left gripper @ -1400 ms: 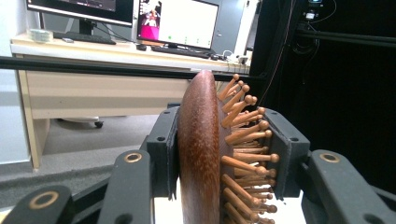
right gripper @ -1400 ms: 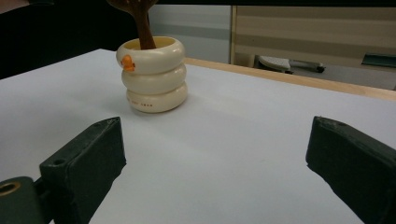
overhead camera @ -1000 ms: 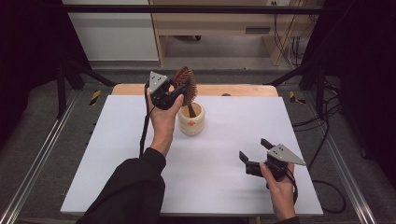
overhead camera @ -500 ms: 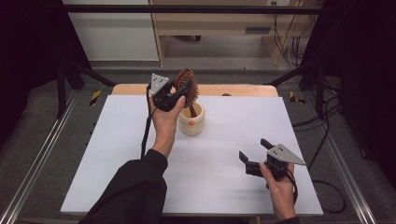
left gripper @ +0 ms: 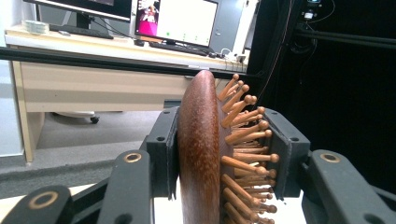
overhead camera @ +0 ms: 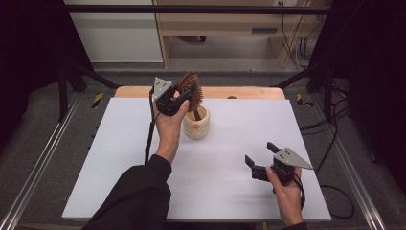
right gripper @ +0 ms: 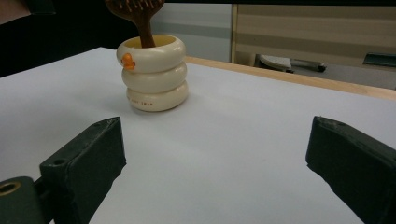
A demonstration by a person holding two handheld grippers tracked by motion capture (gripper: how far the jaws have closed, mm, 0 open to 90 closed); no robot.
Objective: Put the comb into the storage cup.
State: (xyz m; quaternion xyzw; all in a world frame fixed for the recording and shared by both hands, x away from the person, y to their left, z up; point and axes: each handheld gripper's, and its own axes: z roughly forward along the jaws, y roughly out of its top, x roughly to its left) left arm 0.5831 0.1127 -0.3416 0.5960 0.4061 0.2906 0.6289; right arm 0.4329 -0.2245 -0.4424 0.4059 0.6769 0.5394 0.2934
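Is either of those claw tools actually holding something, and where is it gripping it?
The left gripper holds the wooden hairbrush by its head, fingers on the back and bristle sides; its handle stands in the cream cup. The right gripper is open, holding nothing.

No legible text, brand, number or sign on any surface. Small dark print on the lowest ring of the cream cup (right gripper: pixel 152 73), seen in the right gripper view: too small and blurred to read. Orange mark on the cup's top ring: a figure, not lettering. Screen content on the monitors (left gripper: pixel 175 21) in the left gripper view: bright panels, characters not resolvable. Yellow-and-black hazard stripes (overhead camera: pixel 97 99) on the floor beside the table: pattern only, no wording.
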